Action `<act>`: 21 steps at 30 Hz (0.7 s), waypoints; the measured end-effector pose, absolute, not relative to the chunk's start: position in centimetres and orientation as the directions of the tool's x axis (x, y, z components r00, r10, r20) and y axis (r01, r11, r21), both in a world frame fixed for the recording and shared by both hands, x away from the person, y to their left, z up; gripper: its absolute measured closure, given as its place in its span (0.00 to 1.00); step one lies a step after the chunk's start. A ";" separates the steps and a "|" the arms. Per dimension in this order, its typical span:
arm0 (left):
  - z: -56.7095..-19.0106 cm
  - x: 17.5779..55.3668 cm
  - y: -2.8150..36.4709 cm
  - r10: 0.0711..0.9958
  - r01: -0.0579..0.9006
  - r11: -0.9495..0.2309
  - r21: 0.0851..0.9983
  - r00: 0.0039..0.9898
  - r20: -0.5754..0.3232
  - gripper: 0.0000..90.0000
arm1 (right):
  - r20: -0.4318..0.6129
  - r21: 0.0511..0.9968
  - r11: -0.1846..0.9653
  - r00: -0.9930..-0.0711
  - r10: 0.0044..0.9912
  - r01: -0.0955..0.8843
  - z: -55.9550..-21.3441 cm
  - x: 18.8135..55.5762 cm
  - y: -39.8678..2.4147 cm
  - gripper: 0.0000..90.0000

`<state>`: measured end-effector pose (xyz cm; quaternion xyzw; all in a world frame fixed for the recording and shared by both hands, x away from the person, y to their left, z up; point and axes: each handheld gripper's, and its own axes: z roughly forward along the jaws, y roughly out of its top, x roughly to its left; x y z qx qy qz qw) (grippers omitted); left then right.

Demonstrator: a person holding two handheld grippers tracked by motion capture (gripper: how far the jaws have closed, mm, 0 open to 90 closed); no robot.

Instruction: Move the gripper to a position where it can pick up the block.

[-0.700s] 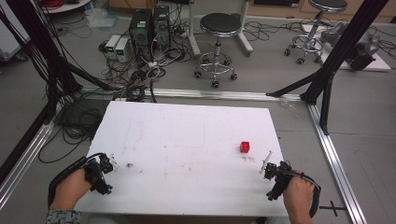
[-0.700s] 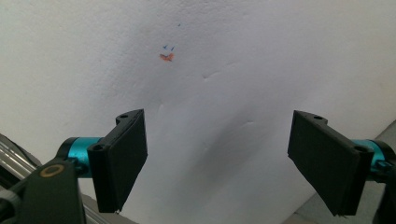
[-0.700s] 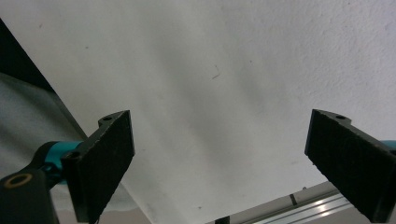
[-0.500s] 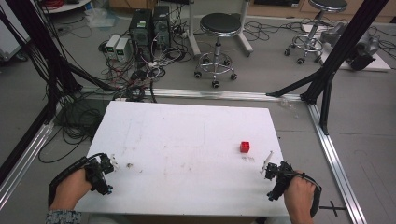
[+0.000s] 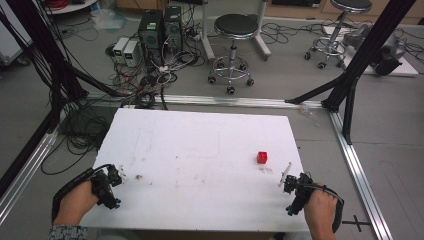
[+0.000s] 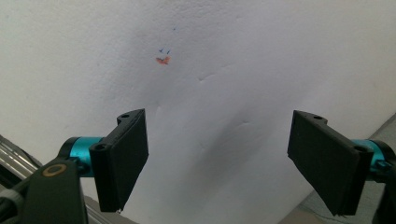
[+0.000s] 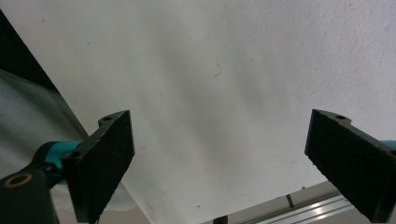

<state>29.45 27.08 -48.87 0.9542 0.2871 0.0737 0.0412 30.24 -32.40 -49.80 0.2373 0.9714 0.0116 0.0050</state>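
Note:
A small red block sits on the white table, right of centre. My left gripper rests at the table's near left corner, held by a hand. In the left gripper view my left gripper is open, jaws wide apart over bare white surface with a small orange mark. My right gripper sits at the near right edge, a short way nearer than the red block. The right gripper view has my right gripper open, with only white table between the jaws.
Aluminium rails frame the table on the floor. Beyond the far edge stand a black stool, computer boxes and tangled cables. Black frame posts rise at the right and left.
The right gripper has shifted very slightly; the left gripper and the red block stay where they were.

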 end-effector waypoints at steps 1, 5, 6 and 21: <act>-48.8 29.4 27.1 0.552 0.540 -0.833 0.120 0.825 0.119 0.23 | -0.006 0.027 0.890 -0.890 0.456 0.456 -49.8 30.3 -32.4 0.08; -48.6 29.4 27.1 0.554 0.541 -0.832 0.125 0.824 0.120 0.23 | -0.003 0.037 0.891 -0.892 0.452 0.452 -49.7 30.4 -32.4 0.08; -48.6 29.4 27.1 0.553 0.541 -0.832 0.125 0.824 0.119 0.23 | -0.007 0.036 0.890 -0.890 0.455 0.455 -49.6 30.4 -32.4 0.08; -48.8 29.5 27.4 0.563 0.549 -0.826 0.131 0.816 0.130 0.23 | 0.051 0.055 0.919 -0.920 0.388 0.391 -49.9 32.8 -33.9 0.08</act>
